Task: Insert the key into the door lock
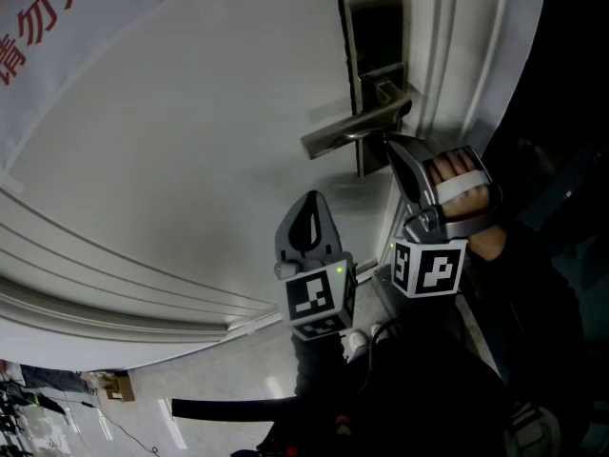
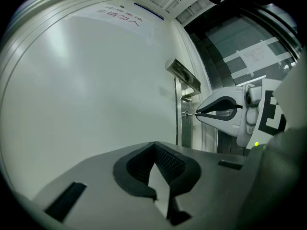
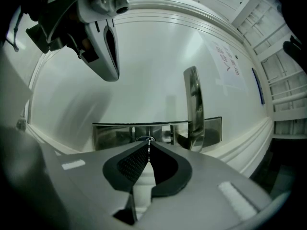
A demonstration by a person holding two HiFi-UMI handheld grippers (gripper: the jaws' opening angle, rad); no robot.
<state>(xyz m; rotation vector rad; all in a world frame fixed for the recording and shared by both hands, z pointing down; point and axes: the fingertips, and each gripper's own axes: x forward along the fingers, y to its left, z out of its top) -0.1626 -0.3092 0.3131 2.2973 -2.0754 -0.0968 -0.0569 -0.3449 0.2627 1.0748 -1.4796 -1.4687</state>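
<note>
Pinching the key (image 2: pixel 191 113) at the lock (image 3: pixel 115 134) mid-frame, the right gripper (image 3: pixel 148 146) should be pushing straight in, while the left gripper (image 2: pixel 154 145) is hanging closed, empty.

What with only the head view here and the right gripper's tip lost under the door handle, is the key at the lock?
Observer: Yes. The right gripper is shut on the key, its tip at the keyhole.
Operator: Fully in?
Observer: Cannot tell; the left gripper view shows some bare key between the jaws and the lock plate.
Operator: Left gripper?
Observer: The left gripper is shut, holding nothing.
</note>
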